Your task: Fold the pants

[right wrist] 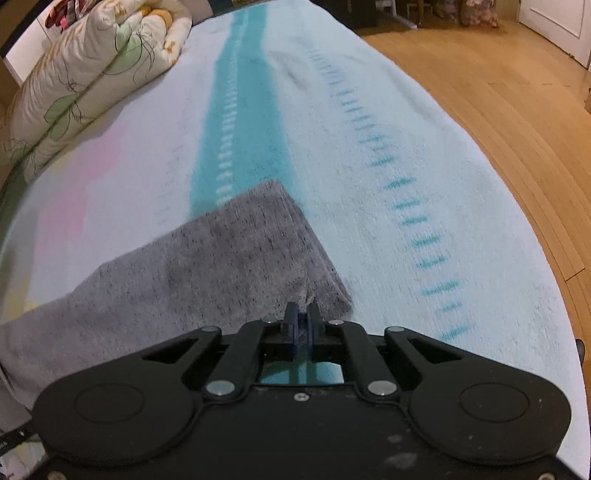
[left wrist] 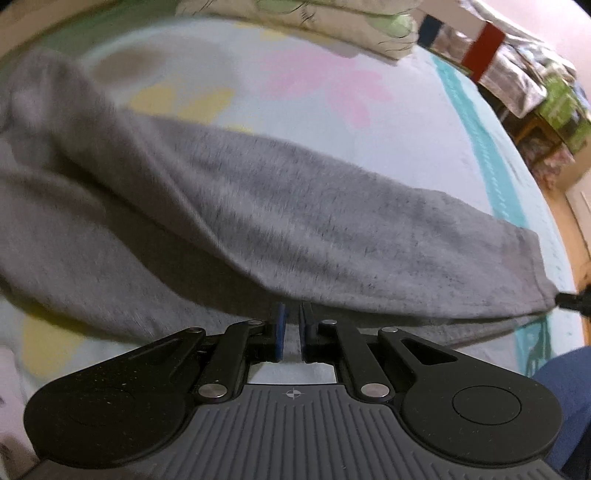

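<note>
Grey pants [left wrist: 229, 206] lie across a pale blanket [left wrist: 295, 92] on a bed, one leg stretching to the right. My left gripper [left wrist: 291, 308] is shut on the near edge of the pants, with grey cloth between its blue pads. In the right wrist view the leg's cuff end [right wrist: 236, 251] lies flat over the teal stripe. My right gripper [right wrist: 302, 308] is shut on the near corner of that cuff. The right gripper's tip also shows at the far right of the left wrist view [left wrist: 572, 298], holding the cuff.
A folded floral quilt [right wrist: 92, 81] sits at the back of the bed, also in the left wrist view [left wrist: 325, 22]. Wooden floor [right wrist: 498, 110] runs along the bed's right edge. Boxes and clutter [left wrist: 532, 85] stand beyond the bed. Blue fabric [left wrist: 569, 398] is at lower right.
</note>
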